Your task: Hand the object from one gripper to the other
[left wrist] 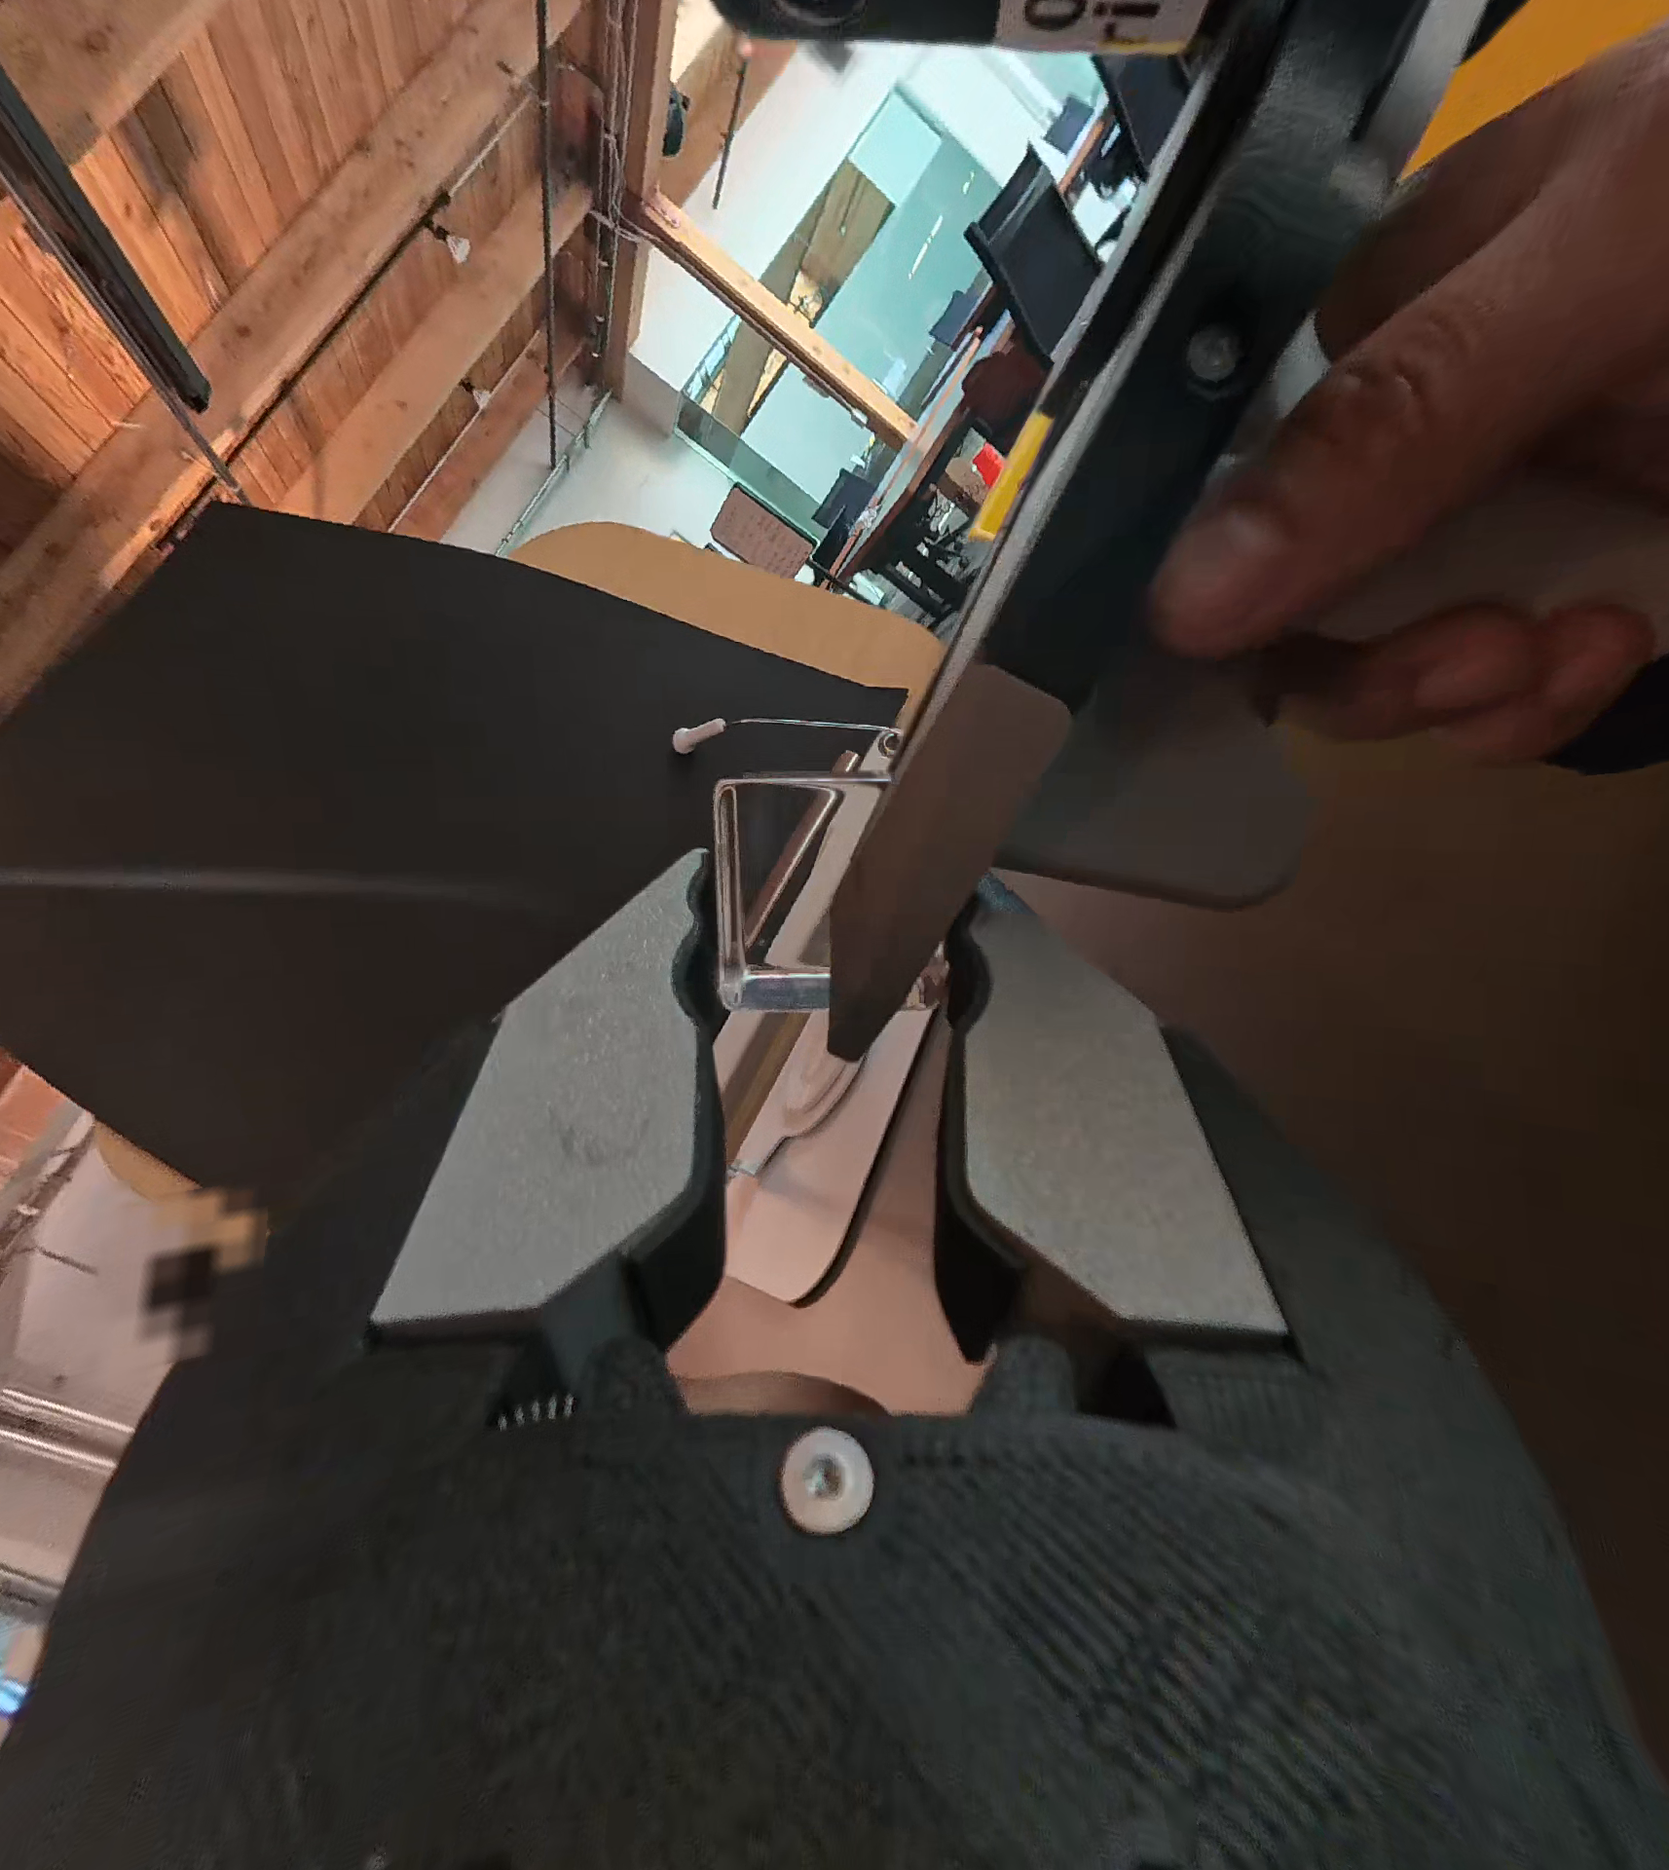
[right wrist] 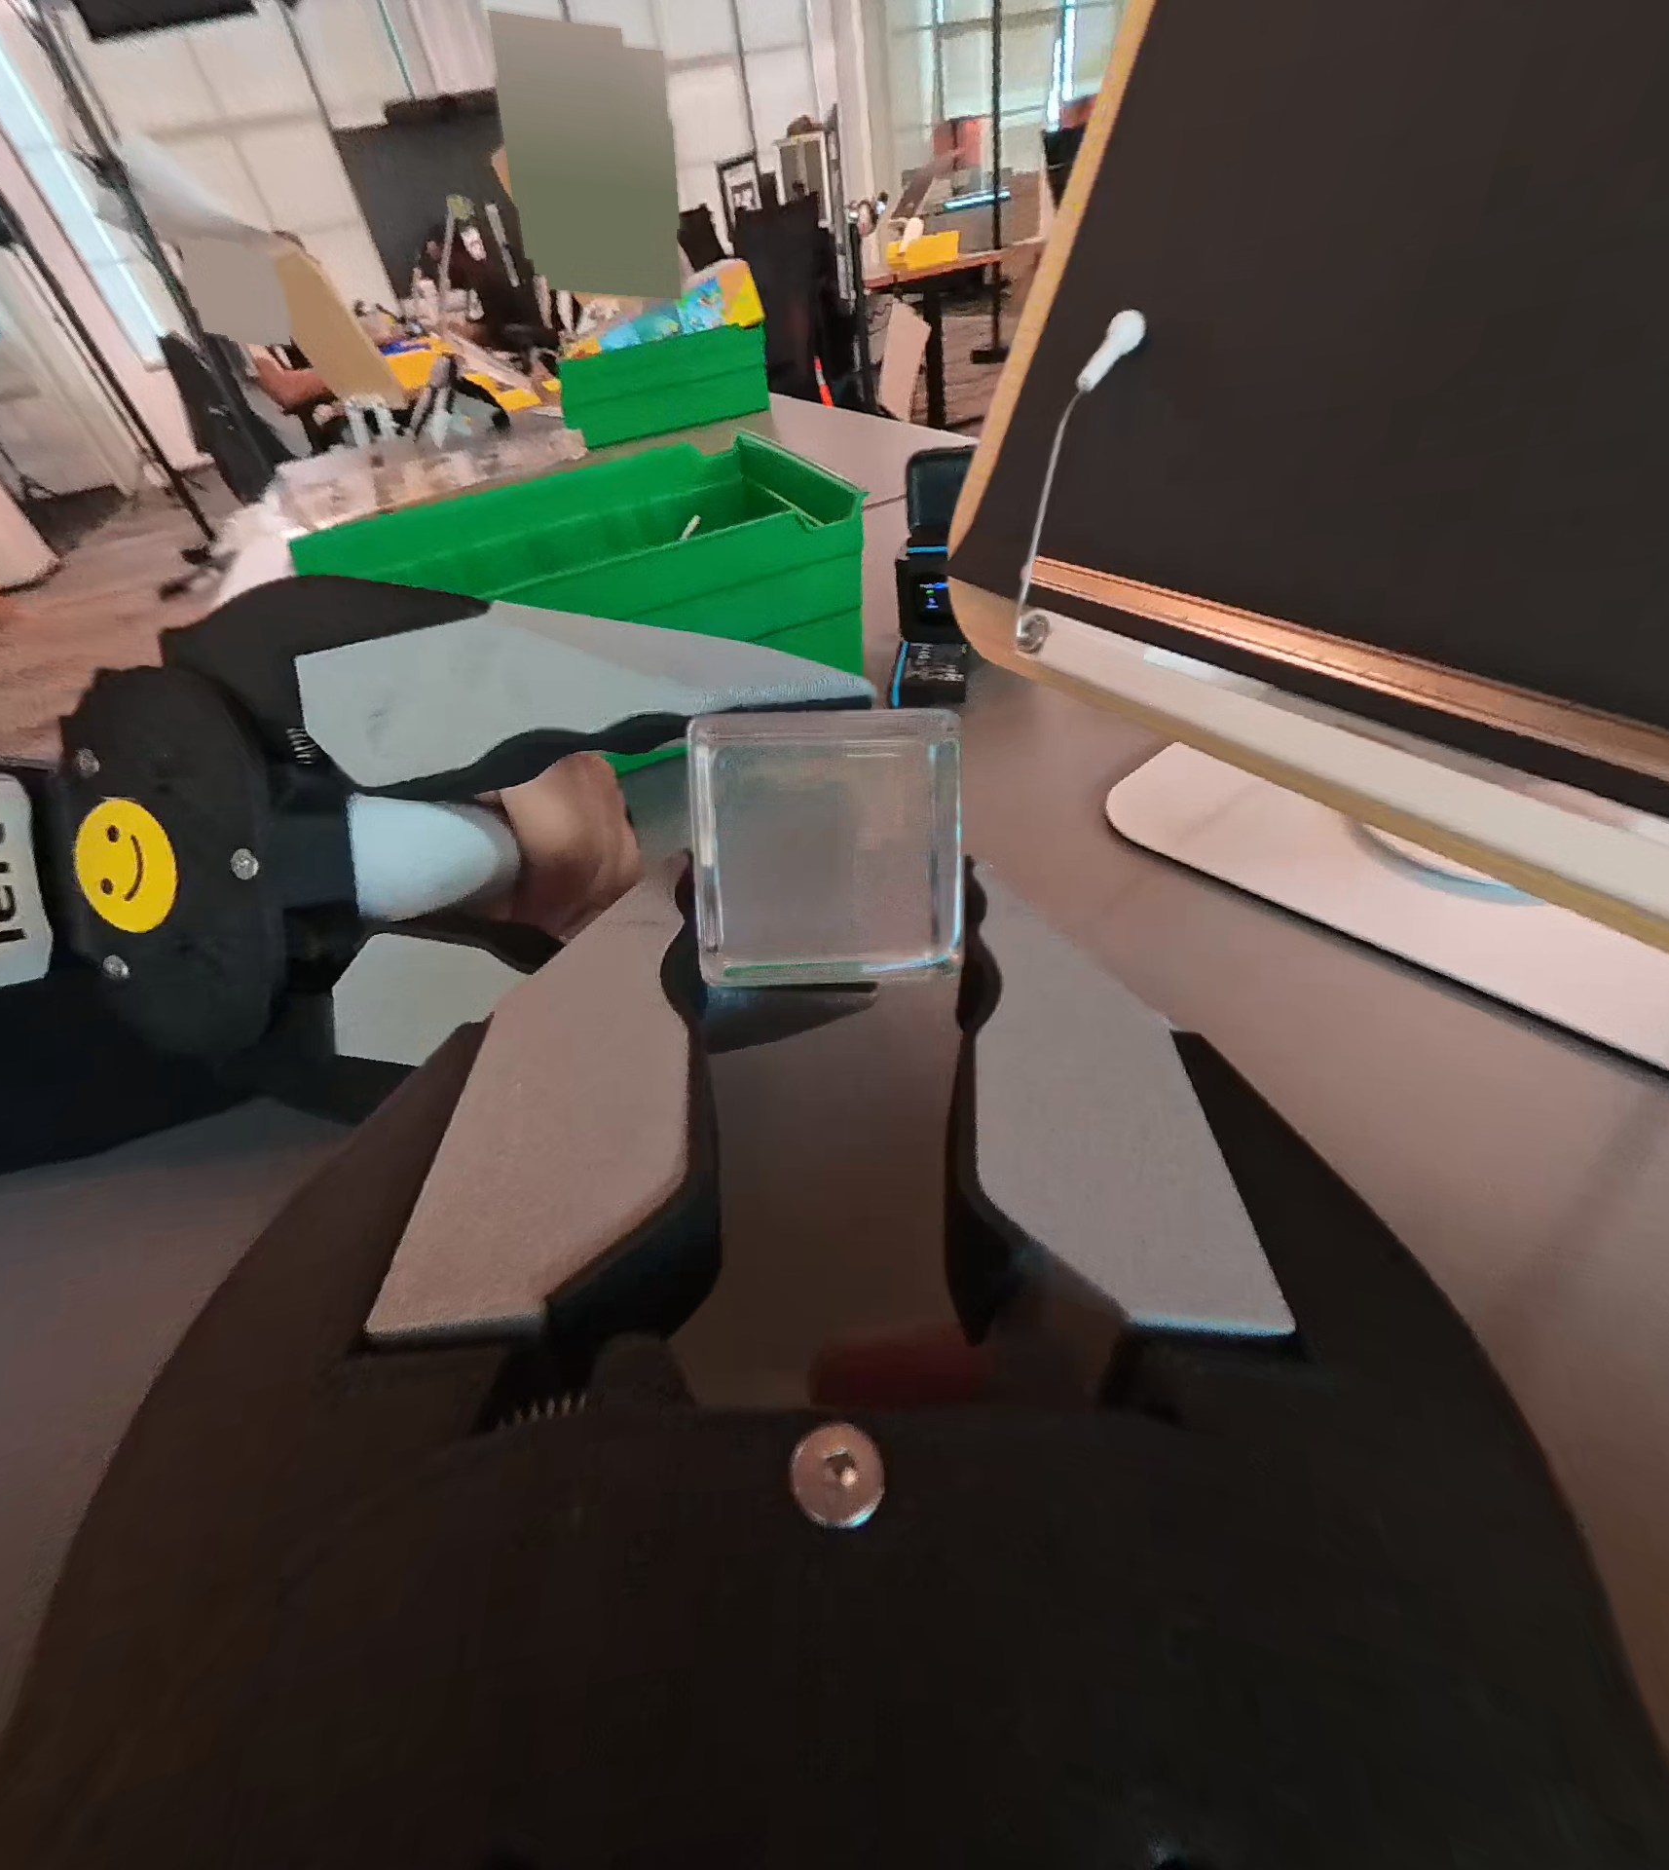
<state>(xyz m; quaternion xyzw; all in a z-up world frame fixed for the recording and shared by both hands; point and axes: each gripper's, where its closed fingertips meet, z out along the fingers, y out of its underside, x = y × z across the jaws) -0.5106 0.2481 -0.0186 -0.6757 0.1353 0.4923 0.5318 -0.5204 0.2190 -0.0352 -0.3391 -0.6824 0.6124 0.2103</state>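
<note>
We see both grippers gripping the clear glass cube [right wrist: 828,848] above the desk [right wrist: 1215,1164]: the right gripper [right wrist: 825,916] pinches its sides between its fingers, the left gripper [right wrist: 780,840] clamps it top and bottom, beside the monitor [right wrist: 1417,354]

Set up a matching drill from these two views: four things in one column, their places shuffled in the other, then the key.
Things:
1. clear cube
2. green bin
3. smiley sticker
4. white stand base

Places:
A. on the table, behind the left gripper
B. flat on the table under the dark screen
C. between the right gripper fingertips
D. on the left gripper's black body

Pairs: 1-C, 2-A, 3-D, 4-B
</note>
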